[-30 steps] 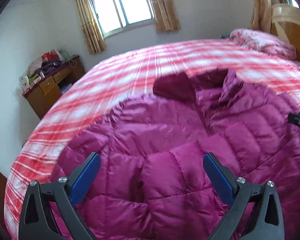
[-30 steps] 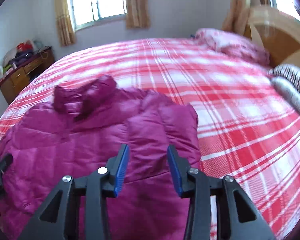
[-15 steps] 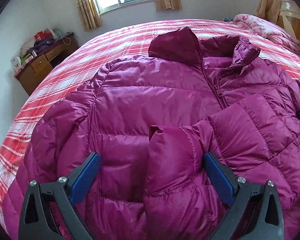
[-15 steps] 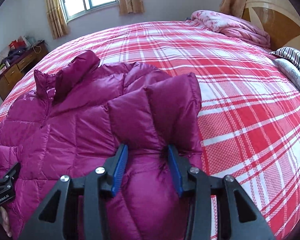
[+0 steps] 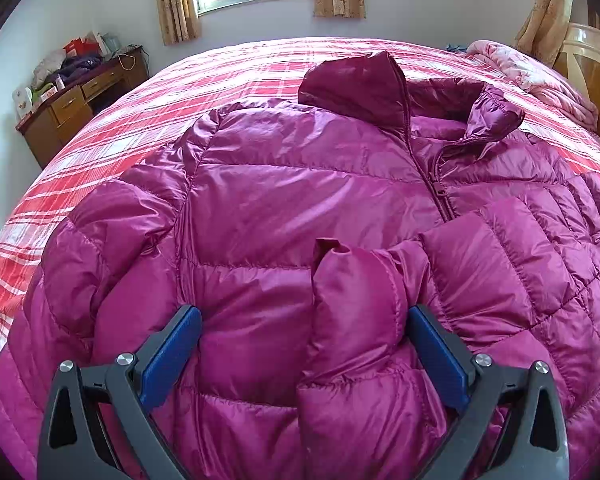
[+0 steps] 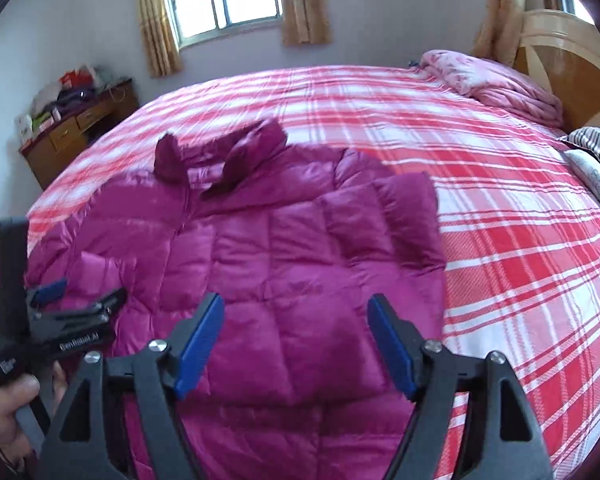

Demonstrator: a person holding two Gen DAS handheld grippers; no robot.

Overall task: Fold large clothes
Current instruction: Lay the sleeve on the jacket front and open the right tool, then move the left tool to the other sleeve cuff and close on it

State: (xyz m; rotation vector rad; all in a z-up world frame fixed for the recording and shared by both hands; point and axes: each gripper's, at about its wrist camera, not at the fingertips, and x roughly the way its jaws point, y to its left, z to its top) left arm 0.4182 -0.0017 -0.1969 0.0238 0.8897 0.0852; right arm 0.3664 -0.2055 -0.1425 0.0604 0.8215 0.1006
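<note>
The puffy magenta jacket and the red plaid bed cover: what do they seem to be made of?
The puffy magenta quilted jacket looks like thin, glossy synthetic shell, perhaps nylon, over soft filling: window light gleams on it, and stitched seams divide it into plump panels. The red and white plaid bed cover looks like matte woven cloth, likely cotton: no shine, and a fine checked weave shows.

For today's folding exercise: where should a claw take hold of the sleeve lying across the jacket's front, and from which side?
Grip the sleeve at its open cuff end, coming from the hem side with the left claw: that end is loose, raised, and already sits between the open fingers.
</note>
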